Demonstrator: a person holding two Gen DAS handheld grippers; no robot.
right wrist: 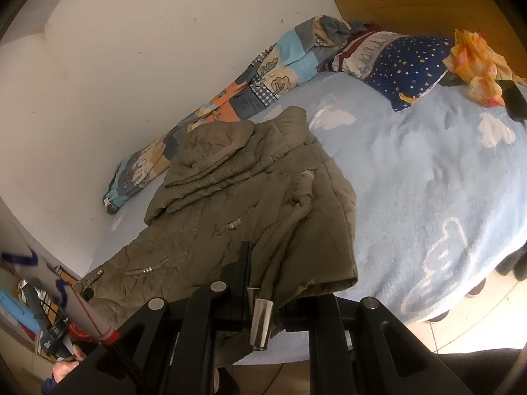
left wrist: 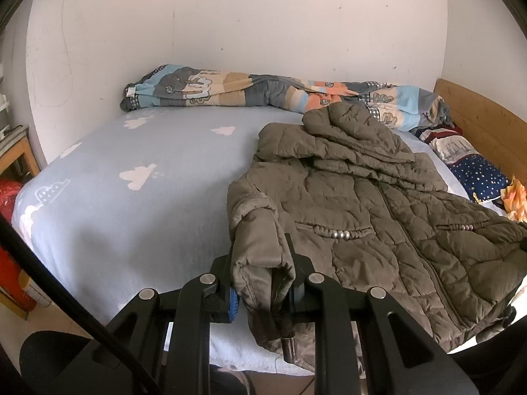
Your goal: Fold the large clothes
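An olive quilted hooded jacket (left wrist: 378,217) lies spread on the bed, hood toward the far wall; it also shows in the right wrist view (right wrist: 250,197). My left gripper (left wrist: 262,263) is shut on the jacket's left sleeve cuff (left wrist: 260,250) at the near edge of the bed. My right gripper (right wrist: 273,270) is shut on the jacket's lower right corner, where a drawstring with a metal tip (right wrist: 262,326) hangs down over the jaws. Its right finger is hidden under the fabric.
The bed has a light blue cloud-print sheet (left wrist: 131,197). A rolled patchwork quilt (left wrist: 250,89) lies along the wall. A star-print pillow (right wrist: 405,65) and an orange cloth (right wrist: 477,62) lie by the wooden headboard (left wrist: 484,121). A dark phone (right wrist: 513,98) lies on the sheet.
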